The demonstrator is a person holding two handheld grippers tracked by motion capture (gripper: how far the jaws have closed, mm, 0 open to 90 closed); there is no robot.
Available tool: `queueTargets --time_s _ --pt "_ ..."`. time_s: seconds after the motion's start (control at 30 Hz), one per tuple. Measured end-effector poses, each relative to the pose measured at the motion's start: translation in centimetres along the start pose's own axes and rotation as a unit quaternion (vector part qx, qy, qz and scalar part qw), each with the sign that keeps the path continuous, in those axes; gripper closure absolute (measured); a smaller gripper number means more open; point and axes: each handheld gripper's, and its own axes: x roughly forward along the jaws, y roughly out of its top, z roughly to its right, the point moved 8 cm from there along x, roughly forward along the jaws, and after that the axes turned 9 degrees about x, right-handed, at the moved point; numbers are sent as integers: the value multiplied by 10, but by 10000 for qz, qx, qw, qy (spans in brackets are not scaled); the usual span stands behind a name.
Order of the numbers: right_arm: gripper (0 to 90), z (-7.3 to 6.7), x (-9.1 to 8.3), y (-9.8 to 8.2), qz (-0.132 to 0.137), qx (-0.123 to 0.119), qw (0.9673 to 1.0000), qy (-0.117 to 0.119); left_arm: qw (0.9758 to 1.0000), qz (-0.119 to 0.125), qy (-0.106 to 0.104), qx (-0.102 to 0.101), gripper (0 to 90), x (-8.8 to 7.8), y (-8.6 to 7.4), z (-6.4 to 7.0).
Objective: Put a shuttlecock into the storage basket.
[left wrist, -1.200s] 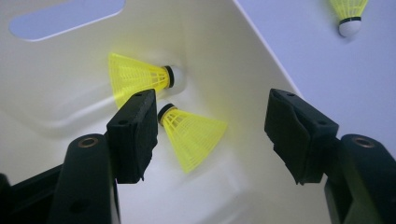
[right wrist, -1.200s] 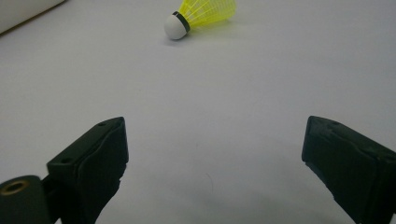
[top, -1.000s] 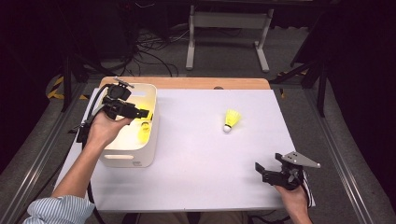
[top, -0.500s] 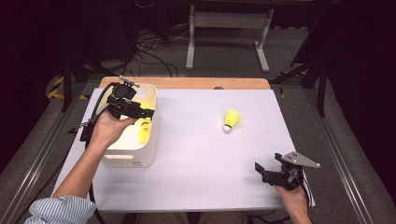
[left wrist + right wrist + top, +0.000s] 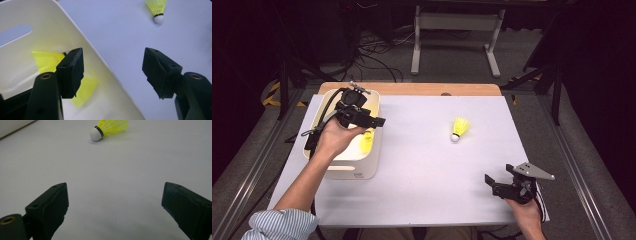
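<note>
left gripper (image 5: pixel 379 121) over bin (image 5: pixel 371 172) rim, jaws apart, empty; 2 shuttlecocks (image 5: pixel 47 60) inside. right gripper (image 5: pixel 488 180) parked wide open near remaining shuttlecock (image 5: pixel 459 129), likely next pick.

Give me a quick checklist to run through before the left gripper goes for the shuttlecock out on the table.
1. Left gripper empty: ok, jaws open with nothing between them.
2. Shuttlecocks in the bin: ok, two yellow ones lie inside the white bin.
3. Shuttlecock on the table reachable: ok, it lies alone on the white table, cork end toward the person.
4. Path from bin to it: ok, bare tabletop between.
5. Right gripper out of the way: ok, open, at the near right edge.
6. Bin rim clearance under the left gripper: cannot tell.
</note>
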Motion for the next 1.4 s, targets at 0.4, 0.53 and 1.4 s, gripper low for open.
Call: queueTargets --time_s 0.4,0.53,1.4 --pt "78 -3 1 1 -29 -29 10000 20 9999 26 -79 145 343 6 12 9" --pt "78 -4 1 2 -5 -52 10000 -8 9997 11 -82 225 342 8 14 14" --pt "70 -19 8 10 -330 -145 9991 232 9991 -64 -126 389 339 16 9 26"
